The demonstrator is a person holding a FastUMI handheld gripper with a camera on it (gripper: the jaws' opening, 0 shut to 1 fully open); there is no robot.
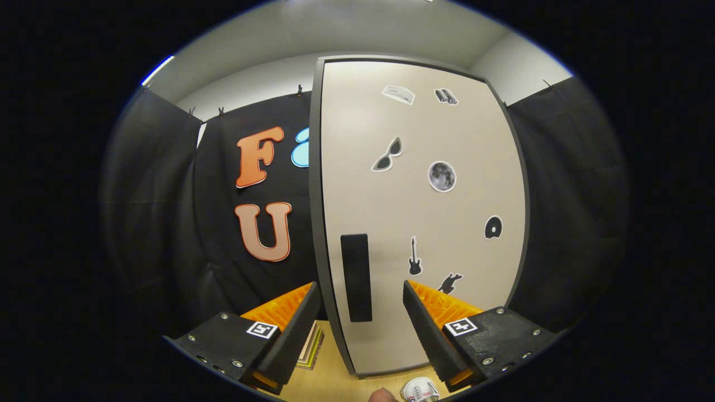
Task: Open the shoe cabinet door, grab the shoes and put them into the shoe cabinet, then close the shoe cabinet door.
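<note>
One shoe cabinet door (424,223) stands shut, its single dark handle (356,277) running upright. The gripper (362,318) fingers gape wide, holding nothing, the handle between them. One shoe (420,389) lies below.

The gripper (362,312) hangs with its fingers spread wide, nothing between them. Just ahead stands the shoe cabinet (335,346), its sticker-covered door (419,212) shut, the dark vertical handle (356,277) in line with the gap. A shoe (422,389) lies on the wooden floor (329,385) below.
</note>
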